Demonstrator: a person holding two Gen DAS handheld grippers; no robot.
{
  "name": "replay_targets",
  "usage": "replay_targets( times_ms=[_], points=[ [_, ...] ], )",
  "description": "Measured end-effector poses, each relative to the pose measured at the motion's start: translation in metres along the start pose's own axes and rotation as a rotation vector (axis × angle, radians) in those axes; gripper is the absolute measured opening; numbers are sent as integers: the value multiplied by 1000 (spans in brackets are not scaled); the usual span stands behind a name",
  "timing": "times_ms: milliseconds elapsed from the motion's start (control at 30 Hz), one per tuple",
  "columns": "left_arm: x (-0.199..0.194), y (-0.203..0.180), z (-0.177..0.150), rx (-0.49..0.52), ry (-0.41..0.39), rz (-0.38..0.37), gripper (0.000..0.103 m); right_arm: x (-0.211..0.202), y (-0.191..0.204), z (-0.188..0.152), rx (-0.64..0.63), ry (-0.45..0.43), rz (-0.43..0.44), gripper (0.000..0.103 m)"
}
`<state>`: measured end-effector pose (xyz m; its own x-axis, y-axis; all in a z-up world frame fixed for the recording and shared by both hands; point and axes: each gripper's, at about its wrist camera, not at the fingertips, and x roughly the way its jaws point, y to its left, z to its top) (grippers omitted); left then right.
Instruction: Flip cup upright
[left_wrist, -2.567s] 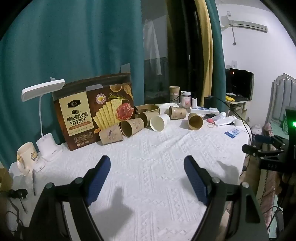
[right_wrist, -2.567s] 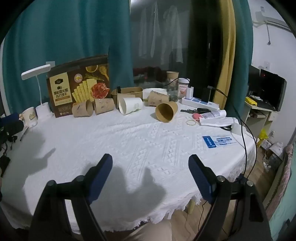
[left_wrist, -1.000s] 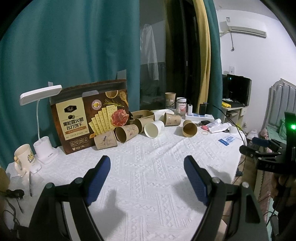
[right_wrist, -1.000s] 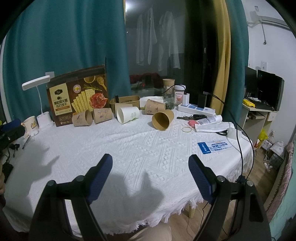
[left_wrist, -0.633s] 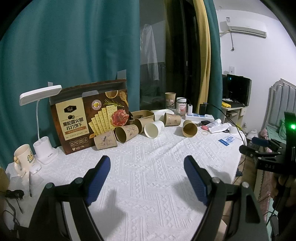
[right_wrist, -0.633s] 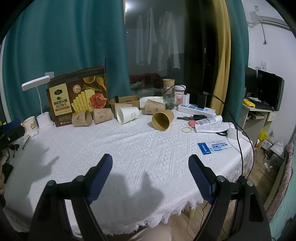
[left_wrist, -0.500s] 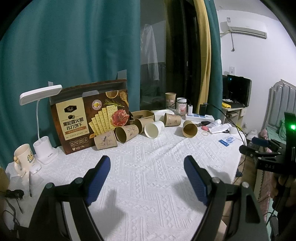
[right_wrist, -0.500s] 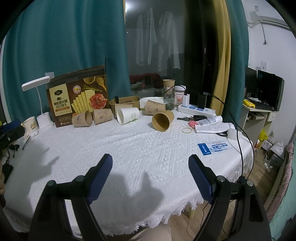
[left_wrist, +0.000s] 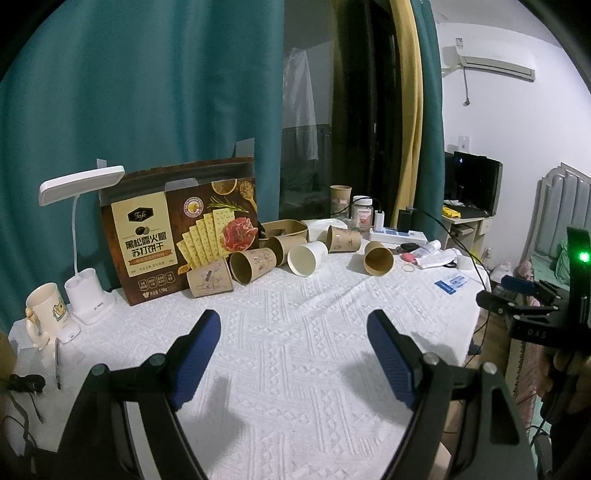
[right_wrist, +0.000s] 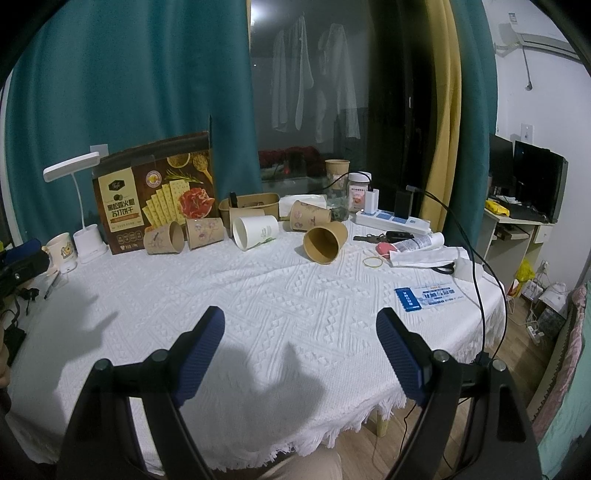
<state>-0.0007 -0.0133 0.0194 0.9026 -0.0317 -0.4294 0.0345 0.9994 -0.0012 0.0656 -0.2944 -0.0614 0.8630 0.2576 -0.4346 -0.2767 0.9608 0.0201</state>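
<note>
White diamond-textured tablecloth (right_wrist: 295, 295); plain brown paper cup (right_wrist: 325, 240), white paper cup (right_wrist: 255, 232); teal curtain (right_wrist: 129, 92)

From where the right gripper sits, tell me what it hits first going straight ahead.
Likely the bare white tablecloth; the right gripper is open and empty. Beyond it lies the plain brown cup on its side, though depth is unclear.

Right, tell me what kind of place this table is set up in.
Most likely a bedroom or small room in someone's home. A wall air conditioner hangs high on the white wall, laundry hangs behind the dark window, and a monitor sits on a small desk beside the cloth-covered table.
</note>
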Motion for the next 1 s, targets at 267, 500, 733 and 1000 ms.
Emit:
replay_targets(
  times_ms=[267, 500, 733, 1000],
  points=[
    [0, 1, 0, -1, 1, -1, 82, 1, -1, 0, 0, 0, 1, 82],
    [1, 0, 0, -4, 6, -3, 82, 1, -1, -1, 1, -1, 0, 82],
    [30, -8, 4, 30, 80, -30, 82, 6, -3, 1, 11, 8, 8, 82],
    [138, -19, 15, 217, 240, -57, 82, 64, -29, 10, 95, 100, 3, 82]
  ],
)
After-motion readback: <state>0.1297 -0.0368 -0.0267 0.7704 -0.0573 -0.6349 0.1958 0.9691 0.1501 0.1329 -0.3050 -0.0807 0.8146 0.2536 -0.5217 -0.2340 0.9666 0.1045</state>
